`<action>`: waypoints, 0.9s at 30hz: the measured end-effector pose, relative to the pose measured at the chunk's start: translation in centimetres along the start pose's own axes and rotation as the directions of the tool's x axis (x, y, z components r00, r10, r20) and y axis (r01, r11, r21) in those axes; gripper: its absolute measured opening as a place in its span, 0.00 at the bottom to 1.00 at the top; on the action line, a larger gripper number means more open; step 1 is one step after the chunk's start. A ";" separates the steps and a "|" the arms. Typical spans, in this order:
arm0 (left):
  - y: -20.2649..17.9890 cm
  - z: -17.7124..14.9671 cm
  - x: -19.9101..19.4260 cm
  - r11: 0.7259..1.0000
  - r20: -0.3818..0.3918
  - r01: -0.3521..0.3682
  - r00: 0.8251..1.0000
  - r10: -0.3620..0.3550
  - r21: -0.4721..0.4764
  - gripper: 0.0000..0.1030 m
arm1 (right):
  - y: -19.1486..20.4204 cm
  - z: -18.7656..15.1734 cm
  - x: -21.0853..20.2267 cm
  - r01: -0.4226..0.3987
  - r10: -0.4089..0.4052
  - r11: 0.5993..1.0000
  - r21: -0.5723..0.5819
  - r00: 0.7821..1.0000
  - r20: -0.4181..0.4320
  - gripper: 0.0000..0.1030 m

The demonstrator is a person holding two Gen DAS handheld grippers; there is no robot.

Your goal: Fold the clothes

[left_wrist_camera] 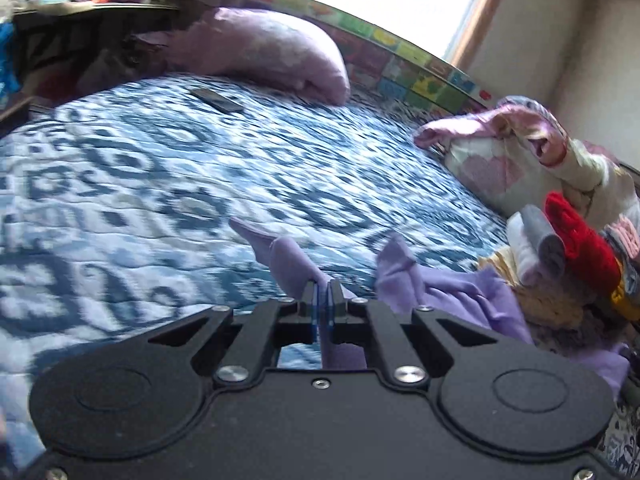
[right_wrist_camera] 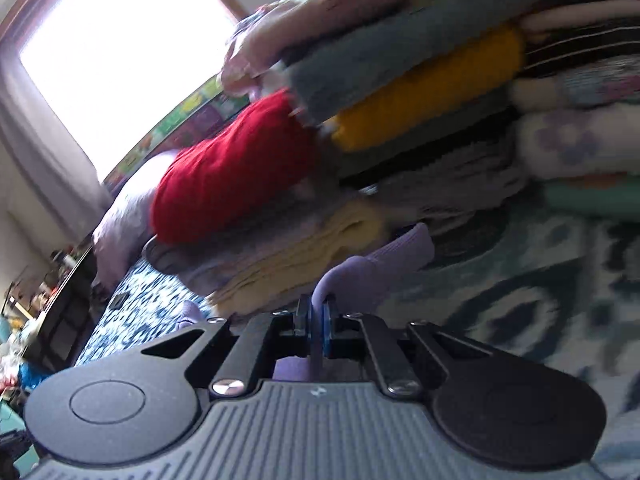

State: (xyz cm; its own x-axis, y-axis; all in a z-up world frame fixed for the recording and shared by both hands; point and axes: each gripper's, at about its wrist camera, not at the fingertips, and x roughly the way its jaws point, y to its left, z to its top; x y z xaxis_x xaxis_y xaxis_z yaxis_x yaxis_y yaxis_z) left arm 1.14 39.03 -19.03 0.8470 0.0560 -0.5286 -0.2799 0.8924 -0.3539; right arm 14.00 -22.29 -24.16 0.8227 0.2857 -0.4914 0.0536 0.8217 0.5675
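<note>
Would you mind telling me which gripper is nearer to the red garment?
Right. The right gripper, shut on the purple garment, is close below the red garment in the pile. The left gripper, also holding purple cloth, is farther away, with the red garment off to its right.

Blue patterned bedspread, lilac pillow, dark flat object, stacked folded clothes

Garment on the bed, stack of folded clothes to its right, pillow behind, phone before it.
</note>
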 end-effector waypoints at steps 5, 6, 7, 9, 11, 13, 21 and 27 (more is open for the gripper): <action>3.1 -0.9 -3.3 0.997 0.044 -0.056 0.997 0.058 -0.050 0.02 | -3.3 -0.1 -2.1 0.048 -0.049 0.999 0.022 0.999 0.016 0.07; 3.8 -1.2 -3.7 0.995 0.048 -0.070 0.996 0.073 -0.068 0.02 | -3.9 -0.2 -2.5 0.058 -0.059 0.998 0.026 0.998 0.019 0.07; 4.5 -1.6 -4.1 0.993 0.052 -0.084 0.995 0.089 -0.086 0.02 | -4.5 -0.5 -2.6 0.073 -0.074 0.997 0.031 0.997 0.016 0.07; 6.1 -2.5 -4.9 0.985 0.053 -0.123 0.990 0.130 -0.125 0.02 | -5.6 -1.2 -2.8 0.105 -0.105 0.994 0.039 0.994 0.010 0.07; 7.6 -4.0 -4.6 0.968 0.018 -0.209 0.977 0.214 -0.141 0.02 | -7.2 -2.2 -2.2 0.162 -0.161 0.986 0.035 0.986 -0.046 0.07; 9.1 -5.5 -3.9 0.951 -0.075 -0.269 0.963 0.260 -0.153 0.03 | -8.3 -3.0 -1.4 0.189 -0.183 0.981 0.041 0.977 -0.114 0.12; 12.1 -6.5 -4.7 0.917 -0.059 -0.252 0.967 0.247 -0.309 0.47 | -6.6 -2.7 -4.4 0.268 -0.271 0.961 -0.062 0.962 -0.029 0.40; 12.1 -6.0 -1.1 0.903 -0.107 -0.331 0.943 0.314 -0.275 0.03 | 0.2 -5.4 -4.8 0.108 -0.143 0.953 -0.285 0.984 -0.105 0.42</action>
State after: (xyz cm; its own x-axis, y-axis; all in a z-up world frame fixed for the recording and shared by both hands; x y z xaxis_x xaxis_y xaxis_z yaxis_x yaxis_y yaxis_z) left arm -5.93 47.05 -27.37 0.6630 0.2851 -0.6922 -0.6574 0.6640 -0.3562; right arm 7.03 -20.88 -25.25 0.7426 0.2157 -0.6340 -0.0215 0.9539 0.2994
